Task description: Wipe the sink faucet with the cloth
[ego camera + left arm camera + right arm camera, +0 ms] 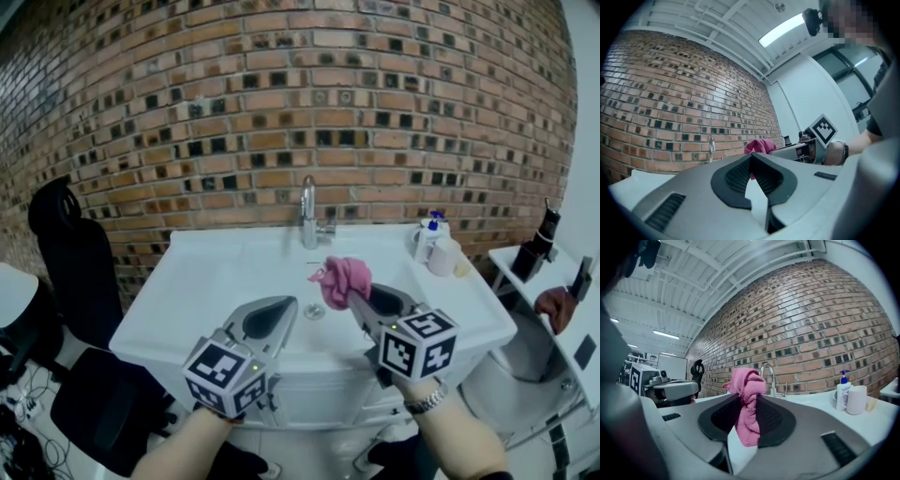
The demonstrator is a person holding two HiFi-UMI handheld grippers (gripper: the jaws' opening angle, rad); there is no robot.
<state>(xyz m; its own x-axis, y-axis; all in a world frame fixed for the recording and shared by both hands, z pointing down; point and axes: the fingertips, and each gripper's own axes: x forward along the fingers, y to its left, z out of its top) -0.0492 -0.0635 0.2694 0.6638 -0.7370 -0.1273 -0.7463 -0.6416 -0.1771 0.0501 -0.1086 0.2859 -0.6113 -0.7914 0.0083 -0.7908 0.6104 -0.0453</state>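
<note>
In the head view, my right gripper [361, 300] holds the pink cloth [342, 279] bunched at its tips, above the sink [216, 272]. The faucet [309, 214] stands beyond it. My left gripper [281, 314] is just beside it.

In the left gripper view, my 2 jaws are closed on nothing, and the cloth [759, 145] shows past their tips.

In the right gripper view, my jaws pinch the cloth [747, 413], which hangs between them.

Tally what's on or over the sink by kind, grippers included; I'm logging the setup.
Grippers: 2, left gripper, right gripper
Faucet: 1
Pink cloth: 1
Pump bottle: 1
Mug: 1
Unclear yellowish thing: 1
Total: 7
</note>
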